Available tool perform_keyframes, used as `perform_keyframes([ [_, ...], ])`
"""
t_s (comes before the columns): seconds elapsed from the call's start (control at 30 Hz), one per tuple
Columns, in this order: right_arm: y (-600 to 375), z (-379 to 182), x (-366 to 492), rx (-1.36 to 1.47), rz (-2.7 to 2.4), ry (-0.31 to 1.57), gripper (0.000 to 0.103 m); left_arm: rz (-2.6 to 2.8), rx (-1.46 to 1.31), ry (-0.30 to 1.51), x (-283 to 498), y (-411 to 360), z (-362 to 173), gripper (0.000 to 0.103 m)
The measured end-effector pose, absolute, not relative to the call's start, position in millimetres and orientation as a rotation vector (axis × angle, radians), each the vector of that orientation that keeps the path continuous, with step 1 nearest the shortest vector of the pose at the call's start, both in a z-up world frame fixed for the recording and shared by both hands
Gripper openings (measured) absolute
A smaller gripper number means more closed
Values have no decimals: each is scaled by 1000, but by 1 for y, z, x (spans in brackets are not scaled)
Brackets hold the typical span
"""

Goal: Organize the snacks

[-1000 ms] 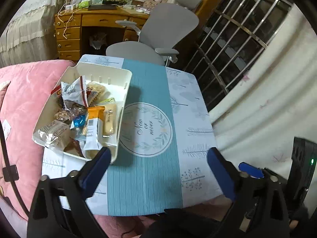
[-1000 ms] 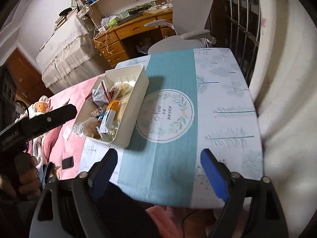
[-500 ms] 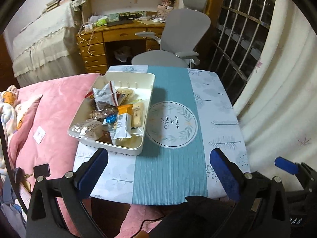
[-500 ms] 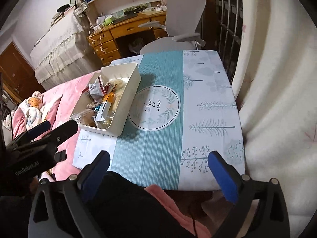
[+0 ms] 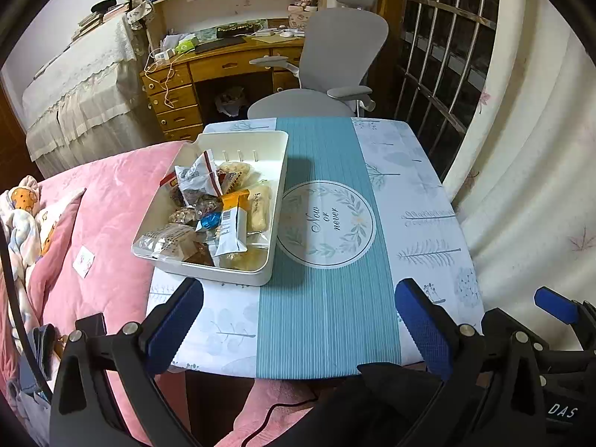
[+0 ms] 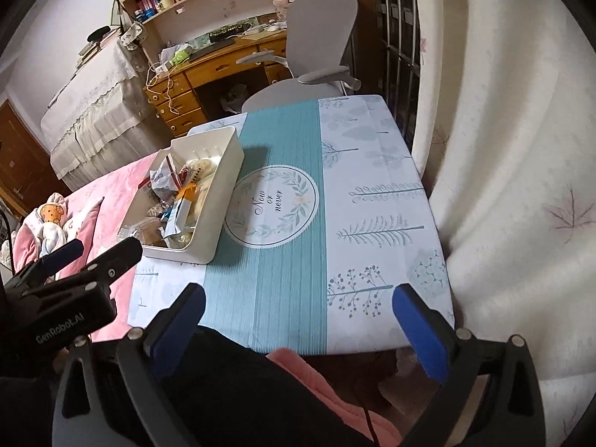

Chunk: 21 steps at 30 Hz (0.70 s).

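We hold both grippers back from the counter (image 5: pixel 327 320), above its near edge, and nothing is between the fingers of either one. The left gripper (image 5: pixel 298 320) has its fingers spread wide. The right gripper (image 6: pixel 298 320) has just been opening its jaws, and they now stand wide apart and empty.

The snacks (image 5: pixel 219 208) all lie heaped in the white tray (image 5: pixel 277 201), which sits at about 10 o'clock from the round printed emblem (image 5: pixel 327 223), close to the counter's left edge and beside the pink bed cover (image 5: pixel 100 201). No packet shows on the cloth outside the tray, so we judge the sorting is nearly finished or already done.

If anything remains, we should check the tray from above and come down slowly on one packet only. The wrappers are thin, shiny and crinkled, so they can slip; a grip across the flat middle is safer than one at a sealed end. The tray is rigid smooth plastic with rounded corners and upright walls.
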State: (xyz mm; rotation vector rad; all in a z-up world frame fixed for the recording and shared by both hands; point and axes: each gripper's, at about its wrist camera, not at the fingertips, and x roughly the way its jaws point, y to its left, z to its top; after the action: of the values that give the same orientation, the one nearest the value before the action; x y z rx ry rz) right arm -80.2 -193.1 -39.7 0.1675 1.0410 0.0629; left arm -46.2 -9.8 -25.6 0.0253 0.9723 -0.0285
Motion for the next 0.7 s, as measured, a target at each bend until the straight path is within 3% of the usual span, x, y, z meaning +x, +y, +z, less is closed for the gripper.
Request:
perform_keyframes([
  [0.7, -202, -47, -74, 178, 72, 1065, 101, -28, 40, 994, -42, -16, -30, 102],
])
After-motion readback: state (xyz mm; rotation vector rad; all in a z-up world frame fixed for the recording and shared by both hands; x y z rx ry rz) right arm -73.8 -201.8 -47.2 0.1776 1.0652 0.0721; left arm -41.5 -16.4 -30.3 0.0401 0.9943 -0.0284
